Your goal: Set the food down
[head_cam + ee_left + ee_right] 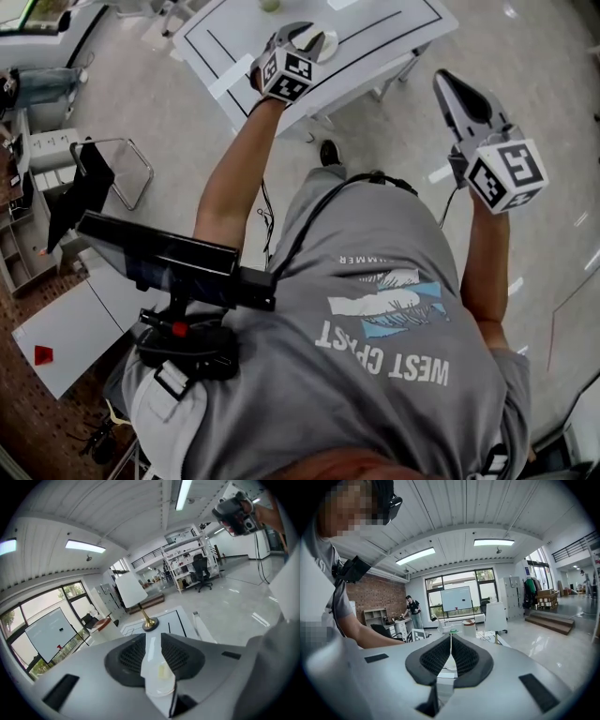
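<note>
My left gripper (305, 37) reaches over the white table (375, 37) and is shut on the rim of a white plate (328, 43). In the left gripper view the plate (157, 679) sits between the jaws of the left gripper (153, 637), with a small pale yellow bit of food (163, 671) on it. My right gripper (441, 80) hangs over the floor to the right of the table, jaws shut together and empty. The right gripper view shows the right gripper (450, 637) with its tips touching.
A green round thing (270, 5) lies at the table's far edge. A white-shaded lamp (131, 588) on a brass base stands on the table ahead. A metal-framed chair (122, 169) stands on the floor at left. Another person (414, 611) stands far off at a desk.
</note>
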Demonstrator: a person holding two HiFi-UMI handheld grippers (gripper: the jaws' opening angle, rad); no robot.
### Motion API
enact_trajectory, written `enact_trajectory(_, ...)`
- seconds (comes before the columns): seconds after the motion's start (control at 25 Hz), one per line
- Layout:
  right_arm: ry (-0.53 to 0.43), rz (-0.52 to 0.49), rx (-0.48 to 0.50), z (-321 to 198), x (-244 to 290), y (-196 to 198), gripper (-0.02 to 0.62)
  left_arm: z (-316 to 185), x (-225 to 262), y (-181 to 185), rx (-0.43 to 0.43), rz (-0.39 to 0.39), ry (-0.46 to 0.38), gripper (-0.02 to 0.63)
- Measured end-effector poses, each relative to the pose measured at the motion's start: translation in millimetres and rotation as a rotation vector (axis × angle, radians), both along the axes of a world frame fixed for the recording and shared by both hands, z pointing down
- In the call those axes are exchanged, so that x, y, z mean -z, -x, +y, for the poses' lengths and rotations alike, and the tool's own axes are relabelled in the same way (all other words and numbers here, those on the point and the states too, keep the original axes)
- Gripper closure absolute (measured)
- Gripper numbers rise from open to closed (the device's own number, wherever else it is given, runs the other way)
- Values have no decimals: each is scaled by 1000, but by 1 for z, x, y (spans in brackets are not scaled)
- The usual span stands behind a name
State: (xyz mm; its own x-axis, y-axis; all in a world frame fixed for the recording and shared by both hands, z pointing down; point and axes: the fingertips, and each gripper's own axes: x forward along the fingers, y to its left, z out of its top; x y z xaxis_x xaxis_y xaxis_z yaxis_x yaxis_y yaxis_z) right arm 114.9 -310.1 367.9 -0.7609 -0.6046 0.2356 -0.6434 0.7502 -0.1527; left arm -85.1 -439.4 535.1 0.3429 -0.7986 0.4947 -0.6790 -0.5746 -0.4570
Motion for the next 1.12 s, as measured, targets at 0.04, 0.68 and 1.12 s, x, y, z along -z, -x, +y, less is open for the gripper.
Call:
enact_trajectory(0.04,-8,-3,11,3,2,-1,588,4,15,-1,9,20,-29,500)
enact_trajectory(0.68,-116,-97,194,63,55,19,589,155,224,-11,71,390,-324,502)
enact_trajectory(1.12,-185,-114,240,101,81,64,589,261,277,41,79,492,-437,502)
